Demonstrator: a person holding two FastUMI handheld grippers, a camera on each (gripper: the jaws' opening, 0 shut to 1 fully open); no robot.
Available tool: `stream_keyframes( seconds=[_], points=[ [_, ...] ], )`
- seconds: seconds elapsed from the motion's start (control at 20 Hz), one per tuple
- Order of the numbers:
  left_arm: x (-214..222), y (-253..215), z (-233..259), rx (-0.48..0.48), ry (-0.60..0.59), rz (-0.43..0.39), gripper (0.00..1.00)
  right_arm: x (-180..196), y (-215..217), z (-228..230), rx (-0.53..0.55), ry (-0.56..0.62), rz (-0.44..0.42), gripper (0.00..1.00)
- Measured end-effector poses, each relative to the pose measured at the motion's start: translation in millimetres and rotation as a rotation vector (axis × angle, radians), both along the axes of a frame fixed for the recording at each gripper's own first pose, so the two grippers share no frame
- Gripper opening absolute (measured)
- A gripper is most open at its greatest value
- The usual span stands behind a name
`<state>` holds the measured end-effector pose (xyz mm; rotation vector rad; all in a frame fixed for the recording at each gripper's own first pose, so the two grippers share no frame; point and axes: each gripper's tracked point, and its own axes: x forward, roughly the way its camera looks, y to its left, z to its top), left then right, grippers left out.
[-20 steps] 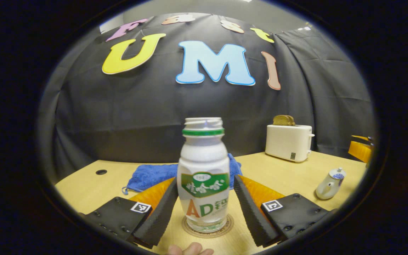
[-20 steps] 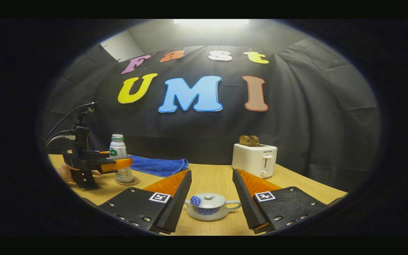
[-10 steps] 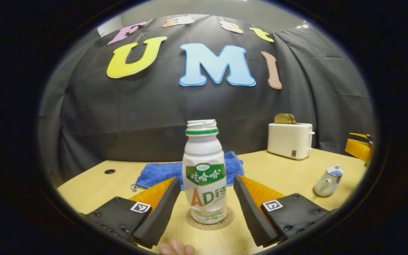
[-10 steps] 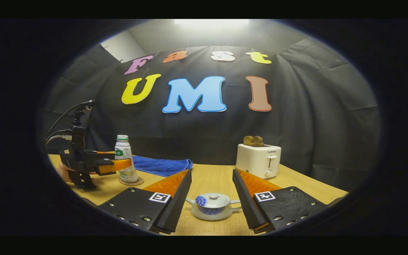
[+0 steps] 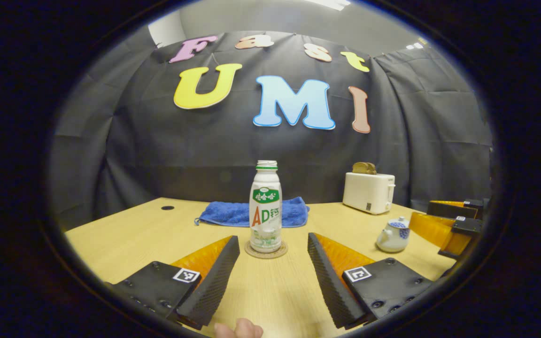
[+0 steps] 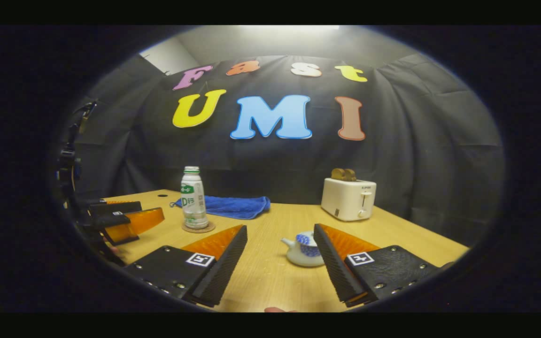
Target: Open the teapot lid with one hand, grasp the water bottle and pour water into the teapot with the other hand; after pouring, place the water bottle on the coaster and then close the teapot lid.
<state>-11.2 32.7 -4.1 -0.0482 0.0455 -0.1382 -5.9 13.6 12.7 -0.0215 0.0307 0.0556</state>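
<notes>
The white water bottle [image 5: 265, 209] with a green label stands upright and uncapped on a round coaster [image 5: 266, 250]. It sits straight ahead of my left gripper [image 5: 272, 238], which is open, empty and well short of it. The small white and blue teapot [image 5: 392, 234] rests on the table to the right with its lid on. In the right gripper view the teapot [image 6: 298, 249] lies just ahead, partly hidden behind a finger of my open right gripper [image 6: 280, 228]. The bottle [image 6: 193, 197] and the left gripper [image 6: 148, 213] appear at the left.
A blue towel [image 5: 251, 213] lies behind the bottle near the back wall. A white toaster [image 5: 368, 192] holding toast stands at the back right. The right gripper [image 5: 421, 211] hovers beside the teapot. The wooden table [image 5: 134, 239] has a small hole at its far left.
My left gripper has drawn back from the bottle, leaving it standing on the coaster. My right gripper has backed away and shifted left, so the teapot now sits by its right finger.
</notes>
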Motion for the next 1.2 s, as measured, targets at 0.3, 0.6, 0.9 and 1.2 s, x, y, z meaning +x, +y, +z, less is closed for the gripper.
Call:
stream_keyframes(
  seconds=[0.3, 0.6, 0.9, 1.2],
  points=[
    [-42, -23, 2, 0.038, -0.044, 0.013, 0.94, -18, 24, -11, 0.011, -0.033, 0.003, 0.88],
    [-45, -7, 3, 0.044, -0.034, 0.119, 1.00, -16, 15, -12, 0.013, -0.026, -0.102, 0.89],
    [-43, -19, 3, 0.040, -0.033, 0.044, 0.97, -15, 12, -13, 0.013, -0.026, -0.116, 0.97],
    [-43, -20, 3, 0.039, -0.036, 0.030, 0.95, -15, 12, -12, 0.013, -0.026, -0.117, 0.98]
  ],
)
